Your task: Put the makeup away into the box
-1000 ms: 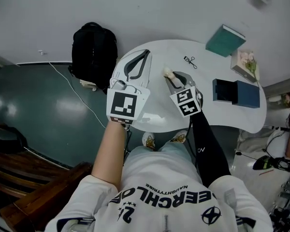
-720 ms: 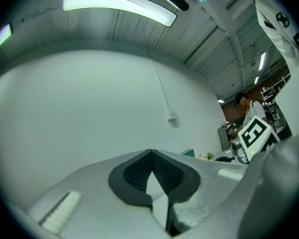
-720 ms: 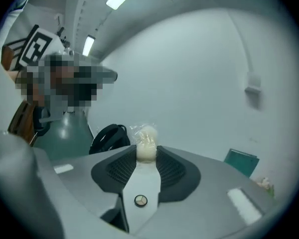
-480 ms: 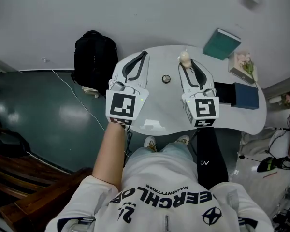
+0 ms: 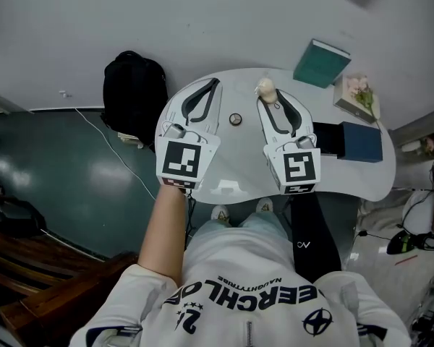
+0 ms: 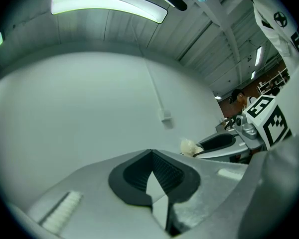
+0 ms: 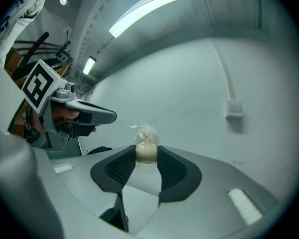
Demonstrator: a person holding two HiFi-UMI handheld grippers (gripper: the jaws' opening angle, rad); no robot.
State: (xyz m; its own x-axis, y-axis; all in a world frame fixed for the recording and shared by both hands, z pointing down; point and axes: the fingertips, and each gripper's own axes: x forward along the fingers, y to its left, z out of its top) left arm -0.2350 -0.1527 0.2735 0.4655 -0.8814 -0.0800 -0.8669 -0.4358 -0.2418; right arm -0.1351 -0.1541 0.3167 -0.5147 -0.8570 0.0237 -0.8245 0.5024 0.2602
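Right gripper view: the right gripper (image 7: 147, 154) pinches a cream makeup sponge (image 7: 146, 142). The left gripper (image 6: 150, 155) is closed, empty.

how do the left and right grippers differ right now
The left gripper has its jaws shut together; the right gripper has them apart. The left gripper is empty; the right gripper pinches a cream sponge at its tips. Both point level, side by side above the white table.
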